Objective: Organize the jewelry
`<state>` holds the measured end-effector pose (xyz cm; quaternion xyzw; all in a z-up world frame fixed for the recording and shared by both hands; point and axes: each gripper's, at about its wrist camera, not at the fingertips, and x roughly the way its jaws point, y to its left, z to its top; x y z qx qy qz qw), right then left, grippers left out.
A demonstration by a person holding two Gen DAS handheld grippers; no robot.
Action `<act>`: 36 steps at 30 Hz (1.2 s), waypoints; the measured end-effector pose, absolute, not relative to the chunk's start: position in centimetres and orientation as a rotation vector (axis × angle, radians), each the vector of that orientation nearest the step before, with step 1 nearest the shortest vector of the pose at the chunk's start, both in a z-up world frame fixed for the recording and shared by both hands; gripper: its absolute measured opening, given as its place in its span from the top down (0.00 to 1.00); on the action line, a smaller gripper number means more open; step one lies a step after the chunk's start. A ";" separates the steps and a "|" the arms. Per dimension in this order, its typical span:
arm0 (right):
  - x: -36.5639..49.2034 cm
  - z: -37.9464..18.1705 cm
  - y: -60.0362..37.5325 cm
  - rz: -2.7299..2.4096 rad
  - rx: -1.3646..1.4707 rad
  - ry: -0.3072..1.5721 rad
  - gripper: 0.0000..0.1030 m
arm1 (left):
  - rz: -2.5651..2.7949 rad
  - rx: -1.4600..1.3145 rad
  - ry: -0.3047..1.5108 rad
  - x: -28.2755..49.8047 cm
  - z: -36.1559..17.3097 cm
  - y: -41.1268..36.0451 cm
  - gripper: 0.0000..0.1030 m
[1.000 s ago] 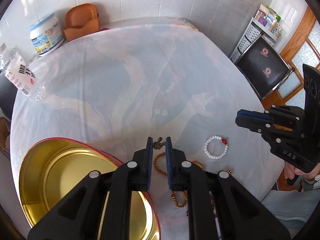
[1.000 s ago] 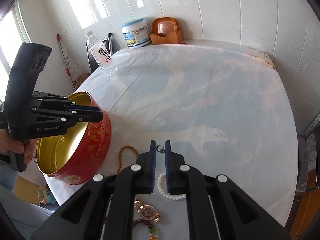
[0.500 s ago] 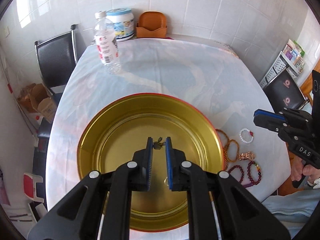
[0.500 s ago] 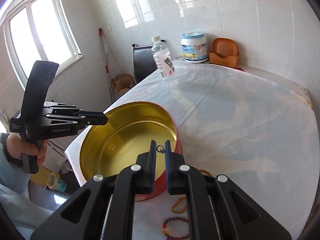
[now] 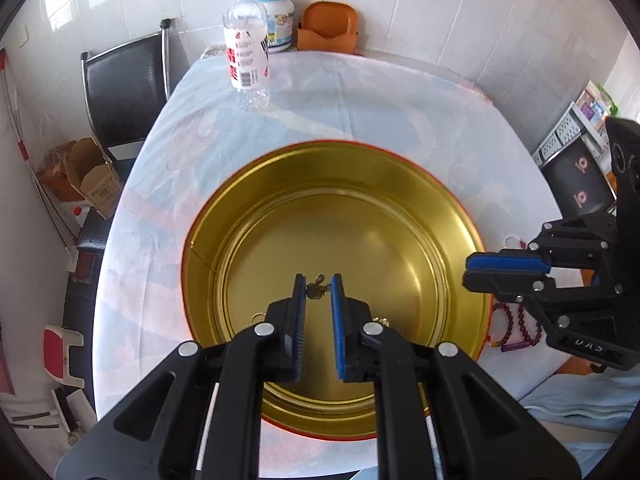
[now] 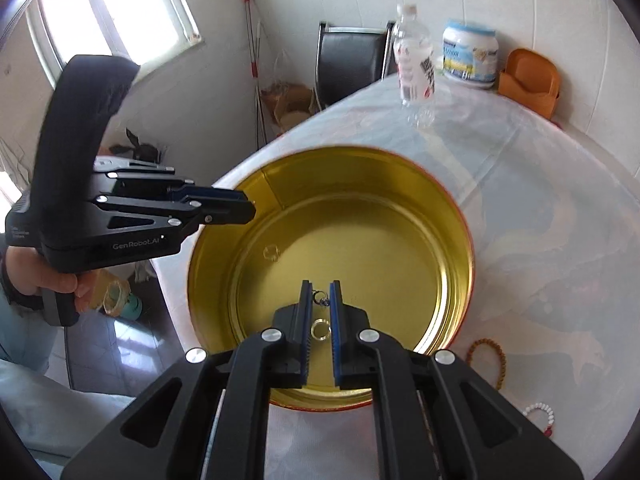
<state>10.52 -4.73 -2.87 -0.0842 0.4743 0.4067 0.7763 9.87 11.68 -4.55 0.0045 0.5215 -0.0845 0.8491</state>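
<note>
Both grippers now over tin; left gripper pinches earring, right gripper pinches charm. Next: part jaws, drop in.

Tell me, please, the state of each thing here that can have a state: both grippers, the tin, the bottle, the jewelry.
Left gripper: shut on small earring, above the tin.
Right gripper: shut on small ring charm, above the tin.
Round tin: open, no lid on it.
Gold ring: lying on the tin floor.
Water bottle: upright, capped.
White bead bracelet: on the table, outside the tin.
</note>
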 end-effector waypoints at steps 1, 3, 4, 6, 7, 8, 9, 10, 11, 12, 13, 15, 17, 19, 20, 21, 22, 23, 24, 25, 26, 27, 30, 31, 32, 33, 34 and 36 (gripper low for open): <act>10.8 -4.1 -4.0 0.872 -0.212 1.082 0.91 | -0.182 0.029 1.129 10.2 -5.6 11.4 0.88; 11.3 -6.3 -3.1 0.844 -0.256 1.164 0.91 | -0.198 0.037 1.177 10.5 -7.4 11.2 0.88; 11.3 -7.1 -2.8 0.830 -0.275 1.185 0.91 | -0.208 0.028 1.198 10.6 -8.2 11.2 0.88; 11.3 -8.0 -2.6 0.821 -0.281 1.207 0.91 | -0.221 0.019 1.224 10.7 -9.3 11.1 0.88; 11.3 -8.2 -2.6 0.822 -0.279 1.212 0.91 | -0.222 0.018 1.231 10.8 -9.6 11.2 0.87; 11.2 -8.3 -2.5 0.823 -0.282 1.213 0.91 | -0.224 0.014 1.238 10.9 -9.9 11.2 0.88; 11.1 -8.3 -2.4 0.824 -0.291 1.209 0.91 | -0.224 0.012 1.241 11.0 -10.2 11.2 0.88; 11.2 -8.3 -2.2 0.826 -0.304 1.203 0.91 | -0.224 0.011 1.242 11.1 -10.3 11.3 0.88; 11.1 -8.2 -2.1 0.828 -0.312 1.197 0.91 | -0.224 0.011 1.243 11.1 -10.4 11.3 0.87; 11.1 -8.1 -2.0 0.831 -0.315 1.193 0.91 | -0.225 0.009 1.242 11.2 -10.4 11.4 0.87; 10.7 -8.0 -1.9 0.832 -0.315 1.189 0.91 | -0.225 0.007 1.240 11.3 -10.4 11.3 0.87; 10.8 -7.9 -1.9 0.832 -0.310 1.188 0.91 | -0.228 0.000 1.235 11.4 -10.2 11.4 0.88; 11.1 -8.0 -1.8 0.829 -0.307 1.192 0.91 | -0.229 0.000 1.230 11.5 -10.1 11.4 0.87; 11.5 -8.1 -1.7 0.826 -0.304 1.198 0.91 | -0.224 0.006 1.227 11.5 -10.1 11.5 0.87; 11.5 -8.1 -1.8 0.826 -0.302 1.199 0.91 | -0.224 0.006 1.226 11.5 -10.1 11.5 0.87; 11.4 -8.1 -1.8 0.826 -0.300 1.201 0.91 | -0.225 0.005 1.227 11.5 -10.2 11.5 0.87; 11.2 -8.1 -1.9 0.827 -0.299 1.202 0.91 | -0.225 0.006 1.227 11.5 -10.2 11.5 0.87; 11.1 -8.1 -1.9 0.826 -0.298 1.203 0.91 | -0.226 0.007 1.229 11.6 -10.2 11.4 0.87; 11.1 -8.2 -2.0 0.829 -0.298 1.206 0.91 | -0.226 0.009 1.230 11.6 -10.3 11.4 0.87; 11.0 -8.2 -1.8 0.831 -0.298 1.206 0.91 | -0.226 0.009 1.232 11.7 -10.3 11.4 0.87; 11.0 -8.3 -1.8 0.834 -0.300 1.205 0.91 | -0.227 0.010 1.233 11.7 -10.3 11.5 0.87; 11.1 -8.2 -1.8 0.837 -0.299 1.204 0.91 | -0.227 0.011 1.234 11.8 -10.3 11.4 0.87; 10.9 -8.0 -1.7 0.842 -0.306 1.192 0.91 | -0.230 0.013 1.234 11.9 -10.2 11.4 0.87; 10.8 -7.9 -1.7 0.838 -0.314 1.185 0.91 | -0.231 0.012 1.234 12.0 -10.2 11.4 0.87; 10.8 -7.8 -1.7 0.836 -0.321 1.178 0.91 | -0.231 0.012 1.231 12.0 -10.1 11.4 0.87; 10.7 -7.8 -1.7 0.837 -0.324 1.171 0.91 | -0.230 0.013 1.227 11.9 -10.0 11.4 0.87; 10.5 -7.6 -1.7 0.838 -0.329 1.160 0.91 | -0.229 0.016 1.222 11.9 -9.8 11.4 0.87; 10.3 -7.2 -1.6 0.836 -0.354 1.130 0.91 | -0.222 0.028 1.208 11.8 -9.3 11.4 0.87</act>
